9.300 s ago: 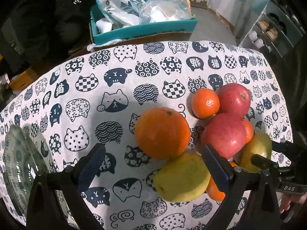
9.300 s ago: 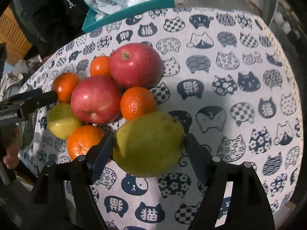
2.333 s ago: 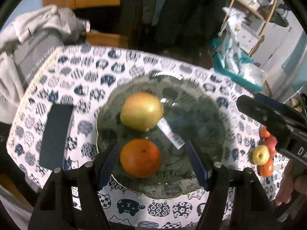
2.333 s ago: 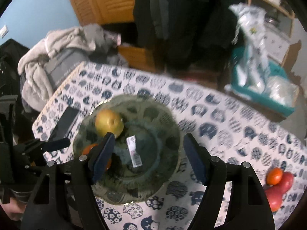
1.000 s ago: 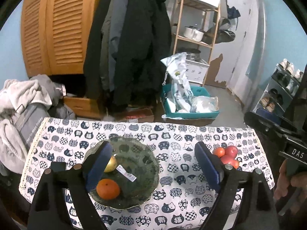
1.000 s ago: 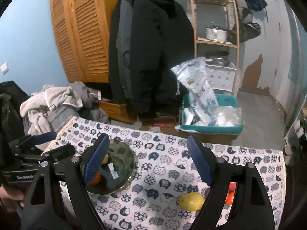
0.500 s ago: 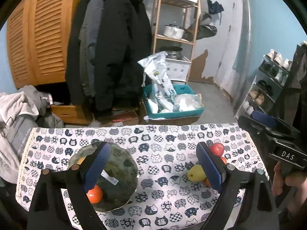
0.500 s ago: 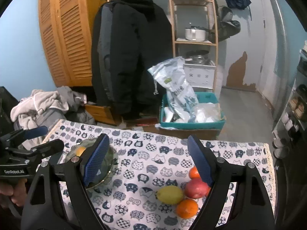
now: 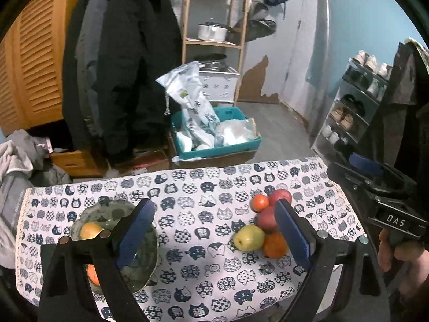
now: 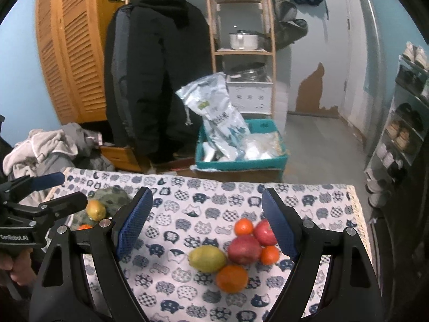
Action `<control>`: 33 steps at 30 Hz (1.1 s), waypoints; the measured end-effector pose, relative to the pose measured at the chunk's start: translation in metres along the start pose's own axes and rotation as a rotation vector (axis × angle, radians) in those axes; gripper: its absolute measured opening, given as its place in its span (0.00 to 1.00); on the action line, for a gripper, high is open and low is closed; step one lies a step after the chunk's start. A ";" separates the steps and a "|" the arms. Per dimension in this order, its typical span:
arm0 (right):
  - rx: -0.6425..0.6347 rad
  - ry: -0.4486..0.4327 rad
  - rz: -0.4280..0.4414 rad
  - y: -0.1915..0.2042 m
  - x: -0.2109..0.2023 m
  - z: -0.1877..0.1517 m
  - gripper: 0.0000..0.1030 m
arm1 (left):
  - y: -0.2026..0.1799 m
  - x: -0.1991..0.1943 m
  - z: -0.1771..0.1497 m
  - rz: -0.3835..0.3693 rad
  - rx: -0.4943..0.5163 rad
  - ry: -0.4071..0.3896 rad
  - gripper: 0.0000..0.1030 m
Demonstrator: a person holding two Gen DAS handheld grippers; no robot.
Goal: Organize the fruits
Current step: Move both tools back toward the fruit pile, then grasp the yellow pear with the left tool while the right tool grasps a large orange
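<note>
We're between picks: two fruits sit on the glass plate at lower left, the rest w/ the pile on the worktop. Both hand-held grippers are spread, nothing in them: left hand-held gripper, right hand-held gripper. Next, probably drop onto the pear, low centre-right, between the right one's fingers.
</note>
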State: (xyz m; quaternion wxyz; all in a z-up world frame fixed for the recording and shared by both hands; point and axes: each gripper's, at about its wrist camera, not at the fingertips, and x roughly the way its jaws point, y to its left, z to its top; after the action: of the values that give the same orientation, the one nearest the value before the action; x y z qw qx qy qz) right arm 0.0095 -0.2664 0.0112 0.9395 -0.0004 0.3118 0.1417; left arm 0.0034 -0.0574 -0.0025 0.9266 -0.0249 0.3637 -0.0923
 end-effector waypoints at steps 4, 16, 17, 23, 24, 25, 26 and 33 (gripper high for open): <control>0.013 0.004 -0.025 -0.014 -0.002 -0.006 0.80 | -0.016 0.009 -0.002 -0.003 0.033 0.013 0.89; 0.021 0.092 -0.065 -0.041 0.024 -0.031 0.80 | -0.034 0.053 -0.014 -0.046 0.068 0.080 0.89; 0.019 0.104 -0.063 -0.042 0.028 -0.034 0.80 | -0.034 0.059 -0.016 -0.050 0.069 0.087 0.89; 0.055 0.188 -0.013 -0.049 0.057 -0.060 0.80 | -0.030 0.088 -0.031 -0.064 0.045 0.158 0.89; 0.064 0.206 -0.006 -0.050 0.063 -0.066 0.80 | -0.030 0.093 -0.035 -0.061 0.044 0.169 0.89; 0.072 0.232 0.004 -0.051 0.072 -0.071 0.80 | -0.029 0.099 -0.039 -0.054 0.047 0.183 0.89; 0.076 0.248 0.009 -0.052 0.077 -0.076 0.80 | -0.029 0.103 -0.042 -0.048 0.051 0.191 0.89; 0.093 0.378 0.009 -0.055 0.120 -0.105 0.80 | -0.025 0.140 -0.065 0.004 0.094 0.275 0.89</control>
State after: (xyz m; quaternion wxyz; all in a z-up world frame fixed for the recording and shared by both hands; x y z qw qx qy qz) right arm 0.0547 -0.2971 -0.1483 0.8626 0.0177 0.4889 0.1288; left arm 0.0558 -0.1068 -0.1414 0.8683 0.0322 0.4826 -0.1099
